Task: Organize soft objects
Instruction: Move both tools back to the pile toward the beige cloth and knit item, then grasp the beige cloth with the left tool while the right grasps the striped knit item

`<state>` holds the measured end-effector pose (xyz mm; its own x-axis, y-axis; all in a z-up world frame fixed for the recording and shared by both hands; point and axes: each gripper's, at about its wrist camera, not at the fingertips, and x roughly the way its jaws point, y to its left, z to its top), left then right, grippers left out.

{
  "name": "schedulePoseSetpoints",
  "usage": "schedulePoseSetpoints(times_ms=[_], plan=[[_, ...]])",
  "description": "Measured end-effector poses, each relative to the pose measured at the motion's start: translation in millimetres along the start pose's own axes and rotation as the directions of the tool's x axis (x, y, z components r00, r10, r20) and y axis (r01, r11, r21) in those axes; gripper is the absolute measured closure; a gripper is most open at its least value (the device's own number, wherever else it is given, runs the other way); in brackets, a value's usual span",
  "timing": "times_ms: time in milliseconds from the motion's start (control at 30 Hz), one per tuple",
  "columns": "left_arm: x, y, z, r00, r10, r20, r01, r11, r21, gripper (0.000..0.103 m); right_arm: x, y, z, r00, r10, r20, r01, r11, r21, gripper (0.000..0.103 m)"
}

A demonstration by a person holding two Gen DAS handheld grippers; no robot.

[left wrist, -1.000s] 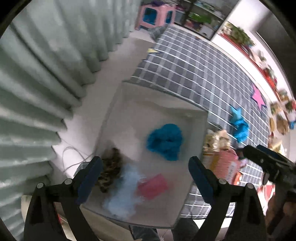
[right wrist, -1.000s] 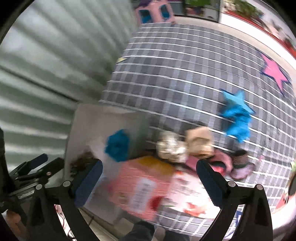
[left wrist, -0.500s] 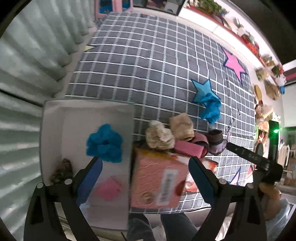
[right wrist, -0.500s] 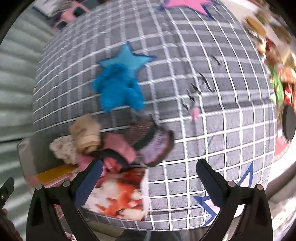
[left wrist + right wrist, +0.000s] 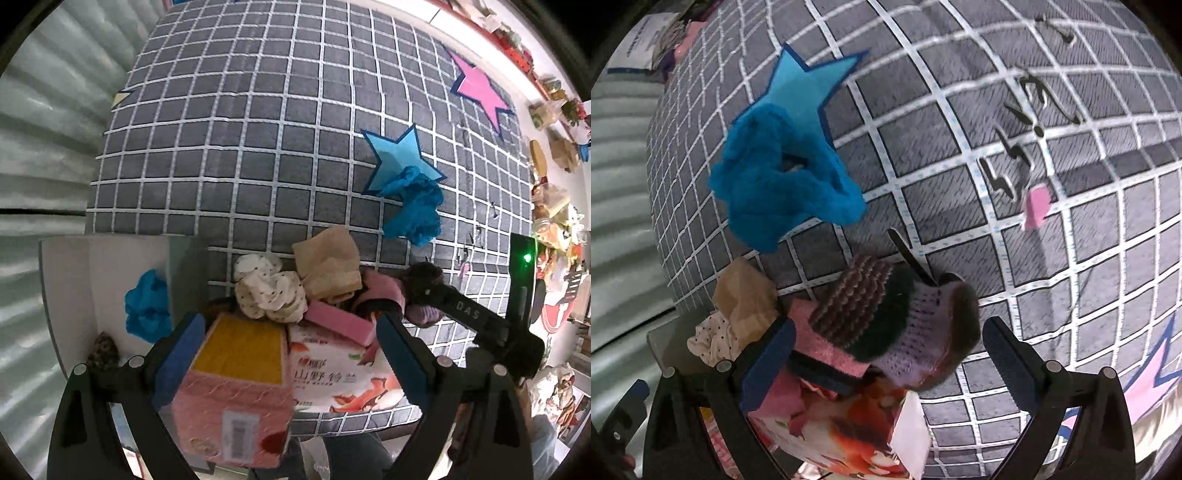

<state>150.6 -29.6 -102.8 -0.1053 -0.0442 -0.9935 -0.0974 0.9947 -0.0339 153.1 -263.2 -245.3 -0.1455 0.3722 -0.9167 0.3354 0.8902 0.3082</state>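
Observation:
A pile of soft things lies on the grey checked mat: a dotted cream cloth, a tan cloth, a pink sponge and a purple-brown knitted piece. A blue fluffy cloth lies by a blue star. A white bin at the left holds another blue cloth and a mottled brown piece. My left gripper is open above the pink box. My right gripper is open, just above the knitted piece; it also shows in the left wrist view.
A printed packet lies beside the pink box at the mat's near edge. Pale curtains hang at the left. A pink star marks the mat, and shelves of clutter line the right. A small pink scrap lies on the mat.
Both grippers have swung right, away from the white bin and over the pile on the mat. The right gripper has come down close to the knitted piece. Both stayed open.

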Motion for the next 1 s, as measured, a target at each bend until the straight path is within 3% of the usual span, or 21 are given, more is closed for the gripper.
schedulePoseSetpoints(times_ms=[67,267,400,567,733,867,1000], plan=[[7.3,-6.8,4.1,1.0,0.014,-0.013,-0.014,1.0,0.005,0.008,2.0,-4.1,0.2,1.0,0.012,-0.005,-0.012,1.0,0.018,0.002],[37.7,-28.9,19.1,0.996,0.046,-0.076,-0.044,0.999,0.027,0.008,0.7,-23.8,1.8,0.994,0.101,-0.042,-0.098,0.993,0.065,0.031],[66.9,-43.2,34.1,0.989,0.057,-0.135,-0.054,0.998,0.032,0.008,-8.0,-30.4,3.0,0.991,0.124,-0.054,-0.123,0.992,0.034,0.039],[100.8,-55.9,48.0,0.979,0.098,-0.181,-0.086,0.994,0.073,0.008,-26.3,-55.6,0.5,0.992,0.122,-0.041,-0.122,0.993,0.01,0.039],[132.2,-60.5,50.7,0.957,0.171,-0.236,-0.147,0.982,0.114,0.008,-41.6,-77.9,-1.0,0.996,0.085,-0.001,-0.085,0.996,-0.022,0.039],[147.3,-59.2,47.8,0.941,0.193,-0.277,-0.165,0.979,0.122,0.008,-57.1,-86.7,-2.3,0.999,0.001,0.05,0.003,0.996,-0.089,0.039],[157.9,-67.3,45.0,0.936,0.219,-0.277,-0.182,0.971,0.154,0.013,-52.4,-89.9,-7.9,0.998,-0.019,0.053,0.025,0.993,-0.114,0.031]])
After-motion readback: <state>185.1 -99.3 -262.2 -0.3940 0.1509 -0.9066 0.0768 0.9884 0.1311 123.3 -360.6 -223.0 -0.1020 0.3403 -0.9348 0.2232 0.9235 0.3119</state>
